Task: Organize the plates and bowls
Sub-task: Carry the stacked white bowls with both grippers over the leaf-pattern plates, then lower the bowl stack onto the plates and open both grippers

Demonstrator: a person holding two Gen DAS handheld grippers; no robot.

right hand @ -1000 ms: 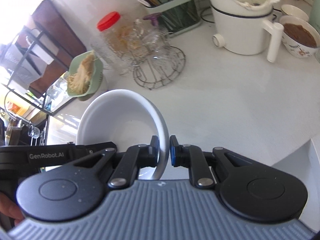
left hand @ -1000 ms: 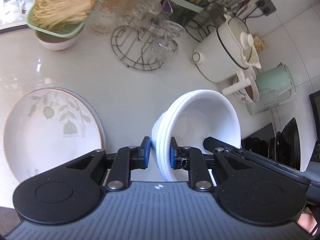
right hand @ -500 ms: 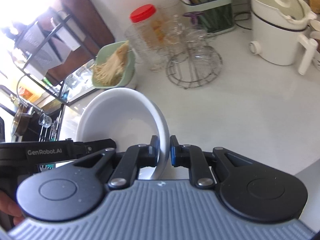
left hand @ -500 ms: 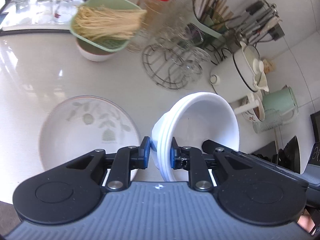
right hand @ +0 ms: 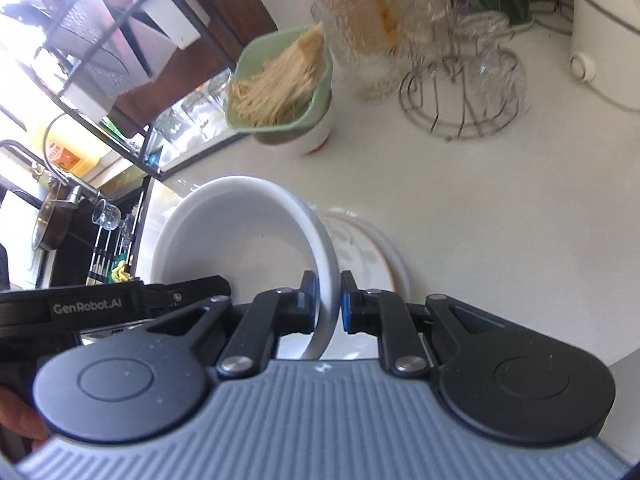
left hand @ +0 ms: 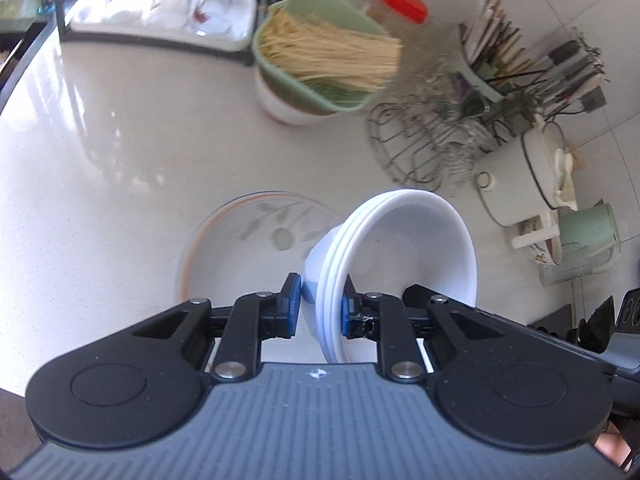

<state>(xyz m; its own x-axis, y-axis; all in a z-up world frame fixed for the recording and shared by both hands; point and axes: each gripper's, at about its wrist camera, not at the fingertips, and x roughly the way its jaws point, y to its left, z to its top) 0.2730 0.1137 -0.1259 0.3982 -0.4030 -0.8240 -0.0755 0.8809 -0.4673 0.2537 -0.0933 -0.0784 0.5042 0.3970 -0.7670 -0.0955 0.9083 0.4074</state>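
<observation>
Both grippers are clamping opposite rim edges of one stack of white bowls (left hand: 404,256), which is hanging tilted in the air above the table (left hand: 120,152), not resting on it. L gripper (left hand: 318,310): fingers are narrow and pinching several nested rims, one pad outside, one inside. R gripper (right hand: 325,304): fingers are narrower, pinching what looks like the top rim only, w/ the bowl cavity lying to its left. Key relation: the leaf-pattern plate (left hand: 248,240) is lying flat on the table directly below and partly behind the stack; in the L wrist view it is showing to the left of the bowls, in the R wrist view its edge is peeking out to the right of the rim. Judgement: the plate is nearly under the load, so the stack is probably heading for it. The stack is round w/ no long axis; the line rim-to-rim btwn the two grips is what needs levelling.
</observation>
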